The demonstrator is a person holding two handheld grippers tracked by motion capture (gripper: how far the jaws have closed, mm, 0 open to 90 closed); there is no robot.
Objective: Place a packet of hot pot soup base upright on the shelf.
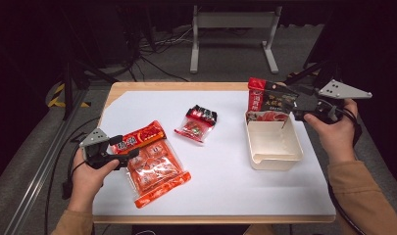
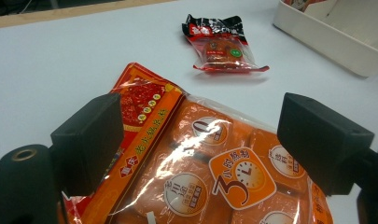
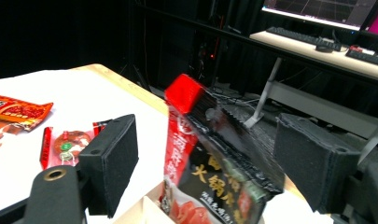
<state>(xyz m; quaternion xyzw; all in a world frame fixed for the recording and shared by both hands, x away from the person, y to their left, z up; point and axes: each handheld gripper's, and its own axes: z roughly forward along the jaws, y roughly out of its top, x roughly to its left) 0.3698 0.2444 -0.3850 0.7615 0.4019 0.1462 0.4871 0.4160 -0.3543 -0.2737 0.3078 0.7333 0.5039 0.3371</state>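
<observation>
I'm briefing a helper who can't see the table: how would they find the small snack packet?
Start at the white sheet covering the table. Near its middle, between the big orange pack and the cream bin, lies the small snack packet. It is the smallest packet, clear with a black top.

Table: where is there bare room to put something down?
Free: the near strip between the orange pack and the box, and the far left corner beyond the small packet. Crowded: the box's far end, where a red-black bag stands.
</observation>
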